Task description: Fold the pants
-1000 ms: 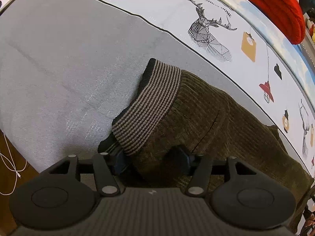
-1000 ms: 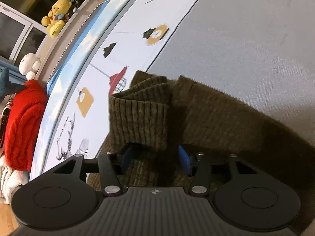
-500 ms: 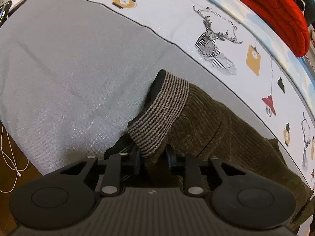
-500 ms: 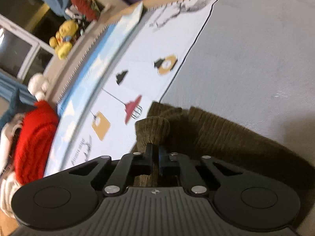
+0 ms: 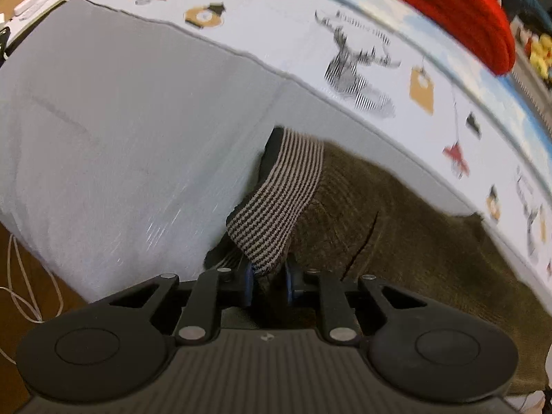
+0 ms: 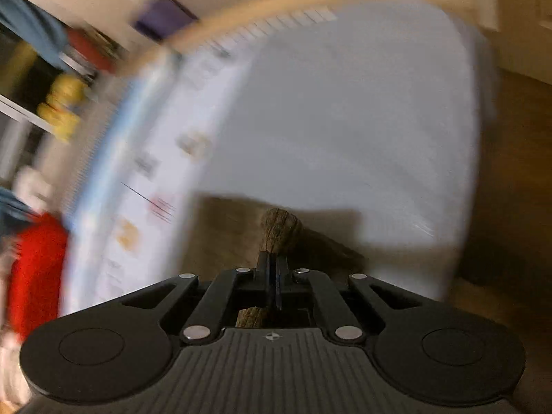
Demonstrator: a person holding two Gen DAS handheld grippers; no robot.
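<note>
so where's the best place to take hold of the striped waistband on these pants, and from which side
Grip the striped waistband at its near corner, coming down from above at the edge nearest the camera. That corner lifts off the grey bedcover as a thin fold that narrow jaws can pinch. The left hand-held gripper is shut on it exactly there.

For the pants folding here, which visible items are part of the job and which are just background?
In the job:
- pants
- striped waistband, clamped by left gripper
- cuff, clamped by right gripper

Lying about:
- red knit
- yellow plush toy
- white cable
</note>
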